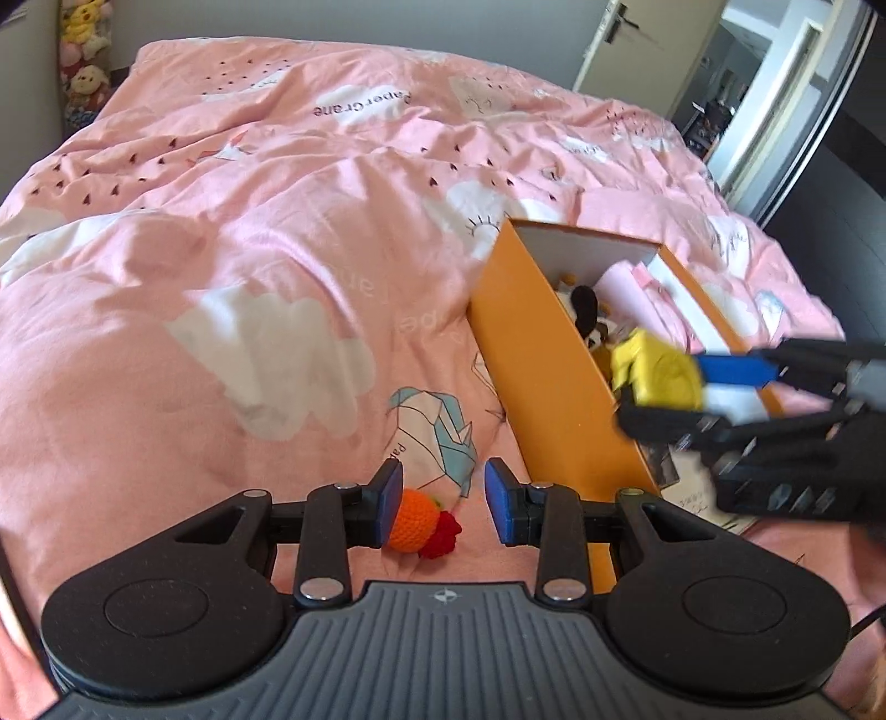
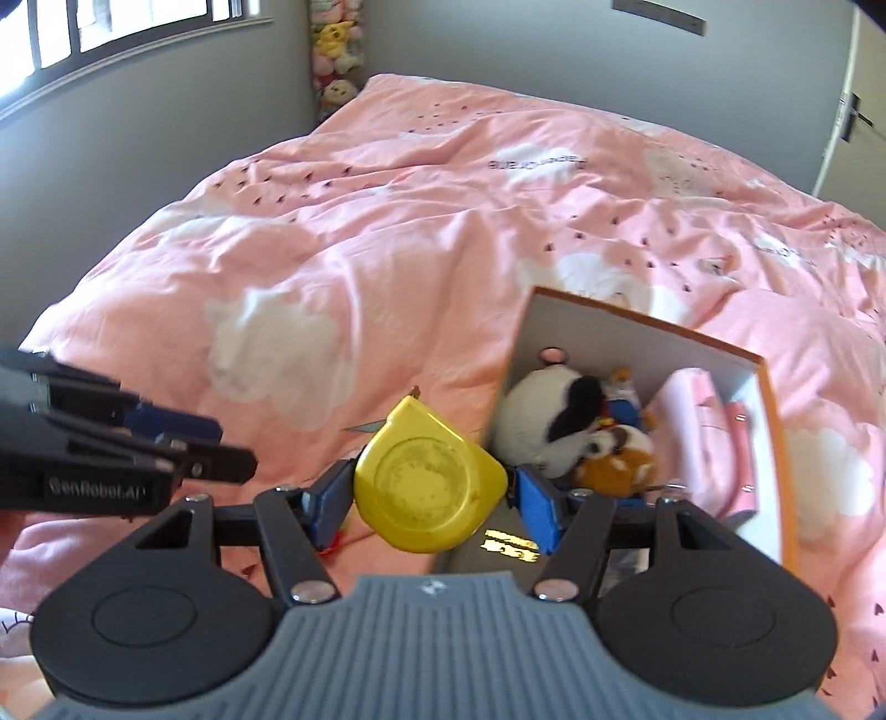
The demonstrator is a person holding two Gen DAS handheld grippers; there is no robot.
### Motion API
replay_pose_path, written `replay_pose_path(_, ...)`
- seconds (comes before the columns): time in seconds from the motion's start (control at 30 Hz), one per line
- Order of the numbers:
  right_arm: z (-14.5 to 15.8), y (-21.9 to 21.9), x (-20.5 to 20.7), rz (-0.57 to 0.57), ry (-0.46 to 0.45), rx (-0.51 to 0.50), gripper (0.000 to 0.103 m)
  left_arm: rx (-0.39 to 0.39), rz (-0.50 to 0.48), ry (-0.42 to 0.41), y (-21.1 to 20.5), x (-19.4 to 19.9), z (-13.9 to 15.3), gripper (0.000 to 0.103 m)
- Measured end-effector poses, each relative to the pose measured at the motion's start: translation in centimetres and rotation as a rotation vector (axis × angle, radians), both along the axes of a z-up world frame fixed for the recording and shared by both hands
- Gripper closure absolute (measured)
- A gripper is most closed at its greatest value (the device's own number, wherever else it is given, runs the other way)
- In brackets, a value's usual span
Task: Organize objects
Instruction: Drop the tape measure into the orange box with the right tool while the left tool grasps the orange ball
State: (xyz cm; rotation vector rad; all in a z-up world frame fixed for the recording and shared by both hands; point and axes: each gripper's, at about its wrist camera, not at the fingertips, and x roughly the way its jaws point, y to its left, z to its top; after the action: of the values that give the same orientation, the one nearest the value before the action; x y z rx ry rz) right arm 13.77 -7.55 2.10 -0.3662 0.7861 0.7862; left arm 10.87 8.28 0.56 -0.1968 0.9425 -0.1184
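My right gripper (image 2: 429, 501) is shut on a yellow tape measure (image 2: 429, 487) and holds it over the left rim of the orange box (image 2: 772, 421). In the left wrist view the tape measure (image 1: 659, 374) hangs above the box (image 1: 531, 360). The box holds a black-and-white plush (image 2: 545, 421), a brown plush (image 2: 620, 462) and pink packets (image 2: 714, 437). My left gripper (image 1: 443, 501) is open just above the bed, with an orange crocheted toy with a red end (image 1: 418, 520) lying by its left finger.
A pink quilt (image 1: 249, 232) with cloud prints covers the bed. Plush toys are stacked in the far corner (image 2: 335, 50). A door (image 1: 626, 39) and a sliding wardrobe stand at the far right. A window (image 2: 111, 27) is on the left wall.
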Motion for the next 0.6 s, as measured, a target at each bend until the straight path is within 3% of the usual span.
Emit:
replay_pose_path(0.23, -1.0, -4.2, 4.2, -0.102, 0.036, -0.074, 0.038, 0.106, -0.111, 0.05, -2.8, 1.0, -3.3, 0.058)
replay_pose_path(0.37, -2.9, -6.2, 6.6, -0.153, 0.094, -0.104, 0.038, 0.14, -0.139, 0.087, -3.3, 1.5, -5.1, 0.048)
replay_pose_path(0.6, -5.2, -7.6, 8.6, -0.099, 0.137, -0.2, 0.038, 0.192, -0.129, 0.151, -3.5, 3.1, -7.6, 0.036)
